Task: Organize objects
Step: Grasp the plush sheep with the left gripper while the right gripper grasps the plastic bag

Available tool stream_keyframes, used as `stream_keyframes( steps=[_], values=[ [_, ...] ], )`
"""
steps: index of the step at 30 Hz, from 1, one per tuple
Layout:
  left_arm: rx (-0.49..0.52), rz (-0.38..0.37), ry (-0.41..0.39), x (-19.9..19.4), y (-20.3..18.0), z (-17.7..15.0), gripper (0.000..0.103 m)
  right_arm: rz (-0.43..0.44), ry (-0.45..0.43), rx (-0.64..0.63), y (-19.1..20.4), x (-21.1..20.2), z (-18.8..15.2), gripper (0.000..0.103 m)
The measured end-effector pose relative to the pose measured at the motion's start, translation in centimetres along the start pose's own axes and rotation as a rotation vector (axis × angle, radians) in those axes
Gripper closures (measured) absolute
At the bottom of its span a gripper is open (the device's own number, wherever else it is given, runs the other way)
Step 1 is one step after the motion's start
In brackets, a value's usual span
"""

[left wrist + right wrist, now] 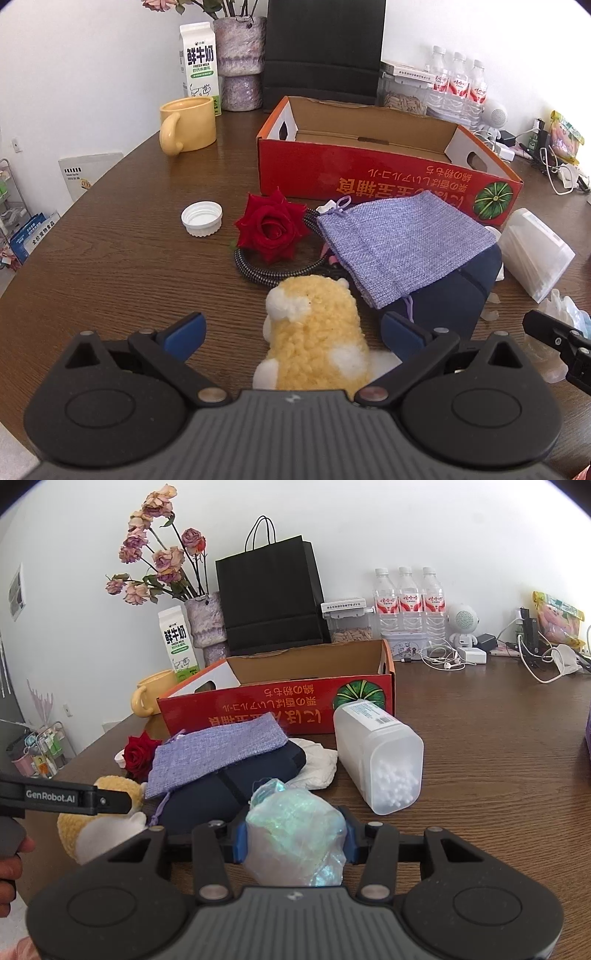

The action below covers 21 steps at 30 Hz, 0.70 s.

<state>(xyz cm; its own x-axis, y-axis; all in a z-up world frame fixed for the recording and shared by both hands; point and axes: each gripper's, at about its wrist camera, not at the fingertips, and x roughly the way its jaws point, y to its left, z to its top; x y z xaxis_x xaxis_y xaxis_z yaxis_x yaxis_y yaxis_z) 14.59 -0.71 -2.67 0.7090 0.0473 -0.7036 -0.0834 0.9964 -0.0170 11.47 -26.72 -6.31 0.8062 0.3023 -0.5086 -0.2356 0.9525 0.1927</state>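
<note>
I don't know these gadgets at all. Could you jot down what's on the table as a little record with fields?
Left gripper: open, pads either side of the yellow plush toy, not pressing it
Right gripper: shut on an iridescent plastic bundle
Red cardboard box: open, looks empty
In front of box: red rose, purple cloth pouch, white cap
Pouch rests on: dark blue case
Clear jar: lying on its side

Bright even daylight, soft shadows, sharp focus, fisheye bending, dark corner vignettes.
</note>
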Motion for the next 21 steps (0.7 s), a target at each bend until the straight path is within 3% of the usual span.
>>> stream_keyframes(
  steps=[3,8,13,15,17,21],
  values=[
    [-0.013,0.005,0.034,0.8,0.1,-0.1,0.000,0.007,0.004,-0.002,0.0,0.4,0.0,0.057],
    [-0.020,-0.002,0.062,1.5,0.0,-0.3,0.012,0.013,0.012,0.004,-0.2,0.8,-0.2,0.057],
    [-0.002,0.012,0.081,2.1,-0.4,-0.7,0.015,0.018,0.017,0.013,-0.5,1.1,-0.3,0.057],
    [0.010,0.012,0.071,1.9,-0.6,-0.8,0.023,0.019,0.016,0.017,-0.5,1.2,-0.4,0.057],
    [0.017,0.009,0.057,1.5,-0.7,-0.9,0.046,0.019,0.015,0.021,-0.5,1.1,-0.4,0.056],
    [0.017,0.003,0.049,1.0,-0.6,-1.1,0.048,0.023,0.015,0.021,-0.3,1.0,-0.5,0.056]
  ],
)
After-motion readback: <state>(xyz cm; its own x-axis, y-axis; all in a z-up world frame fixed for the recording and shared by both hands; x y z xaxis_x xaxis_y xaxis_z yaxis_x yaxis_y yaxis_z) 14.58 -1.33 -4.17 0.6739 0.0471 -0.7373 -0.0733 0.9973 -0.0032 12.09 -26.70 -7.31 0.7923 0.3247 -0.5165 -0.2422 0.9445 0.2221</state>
